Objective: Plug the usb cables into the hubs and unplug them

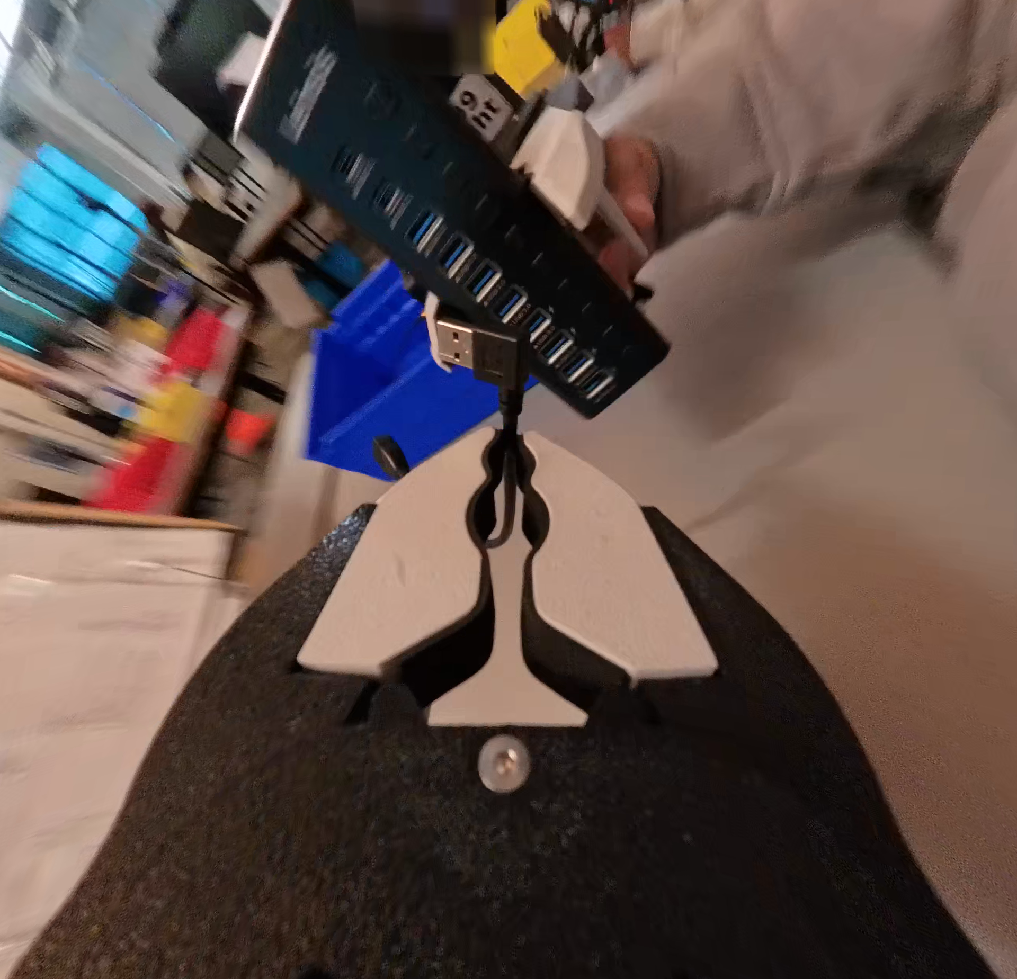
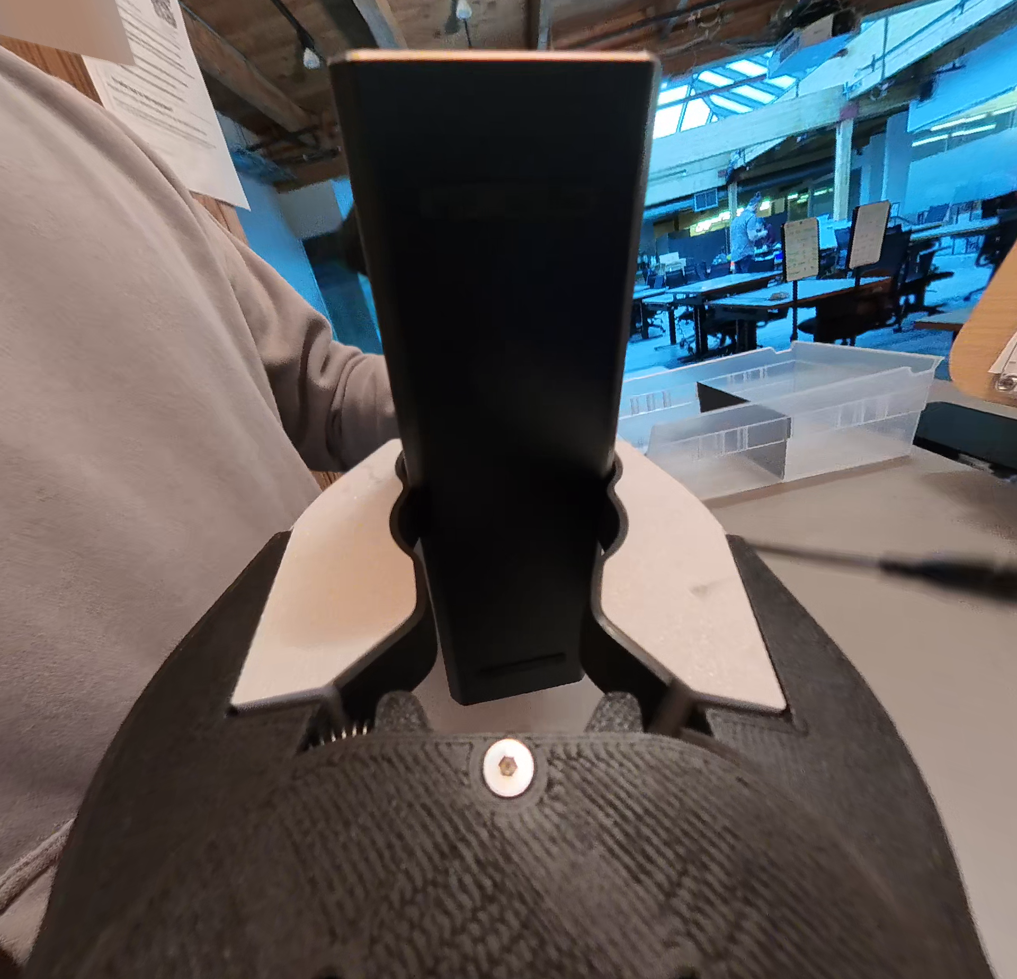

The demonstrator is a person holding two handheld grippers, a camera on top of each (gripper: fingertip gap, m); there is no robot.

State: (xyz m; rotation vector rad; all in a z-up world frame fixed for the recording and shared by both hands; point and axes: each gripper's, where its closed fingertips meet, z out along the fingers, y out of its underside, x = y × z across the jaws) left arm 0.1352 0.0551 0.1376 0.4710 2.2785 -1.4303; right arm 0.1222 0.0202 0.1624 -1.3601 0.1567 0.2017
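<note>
In the left wrist view my left gripper [image 1: 509,435] is shut on the thin black cable of a USB plug [image 1: 473,350]. The plug's metal end points left, just below the row of blue ports on a long black hub [image 1: 440,210]. The hub is held tilted in the air by my right gripper [image 1: 567,177], seen far off at its upper edge with a hand behind. In the right wrist view my right gripper [image 2: 506,474] is shut on the same hub [image 2: 495,292], whose plain black back stands upright between the fingers [image 2: 341,584].
A blue bin [image 1: 379,391] sits behind the plug, with blurred shelves of coloured boxes at left. A person's grey sleeve [image 2: 137,347] fills the left of the right wrist view. Clear plastic trays [image 2: 781,408] and a black cable [image 2: 935,570] lie on the grey table.
</note>
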